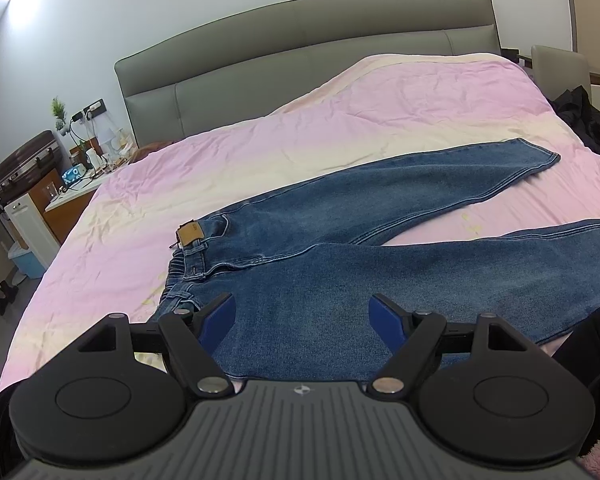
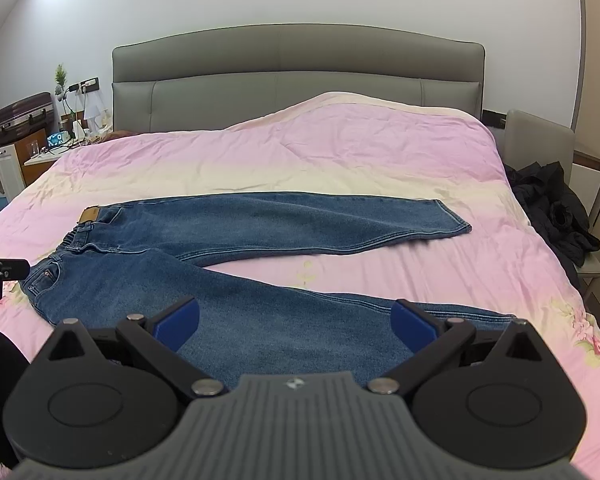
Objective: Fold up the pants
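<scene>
bed (image 2: 340, 152) pink, fills the view | jeans (image 2: 260, 224) flat across it, waist at 9, legs splayed toward 3, guessing so they can stack | left gripper (image 1: 302, 316) jaws wide over the hip | right gripper (image 2: 296, 320) wide over the near leg, nothing held

The left gripper (image 1: 302, 312) is held low and level, and its two blue-padded fingers (image 1: 219, 317) are spread wide apart, with nothing gripped between them. The right gripper (image 2: 296, 320) is held in the same manner; its blue fingers (image 2: 414, 325) are also parted widely and nothing is clamped. At the left edge of the right wrist view, a small part of the left gripper is seen.
</scene>
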A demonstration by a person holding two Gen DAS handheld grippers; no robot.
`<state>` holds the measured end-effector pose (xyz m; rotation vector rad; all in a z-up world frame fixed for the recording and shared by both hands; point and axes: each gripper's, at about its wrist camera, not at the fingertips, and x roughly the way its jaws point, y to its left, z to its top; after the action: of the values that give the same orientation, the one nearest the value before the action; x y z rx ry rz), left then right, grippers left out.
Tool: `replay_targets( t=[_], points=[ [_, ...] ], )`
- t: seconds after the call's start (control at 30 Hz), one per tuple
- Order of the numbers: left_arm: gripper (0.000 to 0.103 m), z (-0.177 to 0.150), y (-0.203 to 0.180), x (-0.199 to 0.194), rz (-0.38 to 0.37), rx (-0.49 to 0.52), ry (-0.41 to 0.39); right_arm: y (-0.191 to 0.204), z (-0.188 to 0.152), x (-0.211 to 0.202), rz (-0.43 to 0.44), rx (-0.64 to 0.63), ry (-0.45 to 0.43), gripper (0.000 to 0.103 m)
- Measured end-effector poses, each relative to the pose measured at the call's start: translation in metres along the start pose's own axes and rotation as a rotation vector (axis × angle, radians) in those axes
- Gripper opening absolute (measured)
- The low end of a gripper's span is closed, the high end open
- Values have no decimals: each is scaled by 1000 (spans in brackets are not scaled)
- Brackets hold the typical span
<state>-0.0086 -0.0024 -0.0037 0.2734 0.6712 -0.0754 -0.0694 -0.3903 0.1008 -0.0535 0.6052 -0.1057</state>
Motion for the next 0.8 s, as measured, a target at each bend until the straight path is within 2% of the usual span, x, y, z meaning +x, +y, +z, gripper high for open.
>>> replay_targets(
  t=[0.8],
  points=[
    [89, -2, 3, 1, -9, 1, 6, -1, 3, -1, -3, -7, -1, 98]
  ],
)
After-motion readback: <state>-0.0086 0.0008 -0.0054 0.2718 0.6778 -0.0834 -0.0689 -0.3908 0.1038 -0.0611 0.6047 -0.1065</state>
